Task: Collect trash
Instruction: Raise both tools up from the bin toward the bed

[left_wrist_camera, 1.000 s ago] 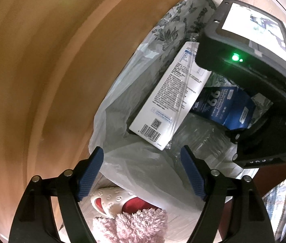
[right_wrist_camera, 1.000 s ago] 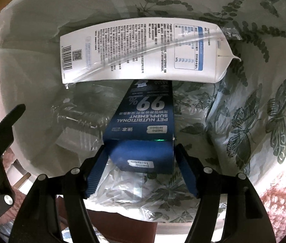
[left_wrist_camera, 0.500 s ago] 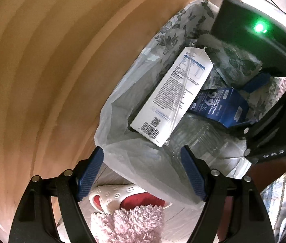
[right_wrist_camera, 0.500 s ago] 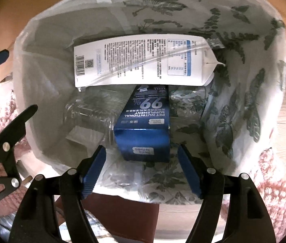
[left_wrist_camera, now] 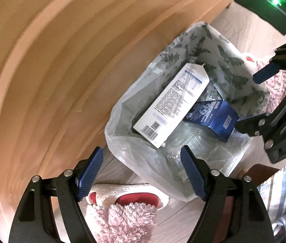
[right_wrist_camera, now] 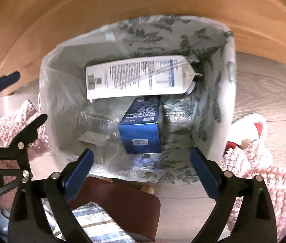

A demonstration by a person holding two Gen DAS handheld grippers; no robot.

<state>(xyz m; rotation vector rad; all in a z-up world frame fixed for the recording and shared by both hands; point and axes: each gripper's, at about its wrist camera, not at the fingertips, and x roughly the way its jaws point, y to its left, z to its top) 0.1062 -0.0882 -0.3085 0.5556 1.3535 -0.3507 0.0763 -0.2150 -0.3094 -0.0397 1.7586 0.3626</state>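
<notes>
Right gripper (right_wrist_camera: 140, 175) hung above the lined trash bin (right_wrist_camera: 229, 64), jaws wide apart and empty. Jaws had just been opening; nothing was between them, so the blue box (right_wrist_camera: 141, 130) looked released. Blue box lay inside the bin near its near wall, one end propped on the clear plastic bottle (right_wrist_camera: 98, 124), its other end tucked under the white carton (right_wrist_camera: 137, 79). White carton lay across the far side of the bin, leaning on the liner, likely because it was too long to lie flat. Left gripper (left_wrist_camera: 142, 174) was also spread, gripping nothing; it hovered over the bin's near-left corner, the liner edge (left_wrist_camera: 122, 141) showing between its fingers but not pinched. Probably it stood by there to keep the bag mouth clear for drops. Bin stood on the floor, just beside a wooden panel (left_wrist_camera: 51, 60). A white-and-red slipper (left_wrist_camera: 126, 194) and pink fuzzy fabric (left_wrist_camera: 122, 220) lay on the floor beside the bin. My read: drop done, next item still to fetch.
</notes>
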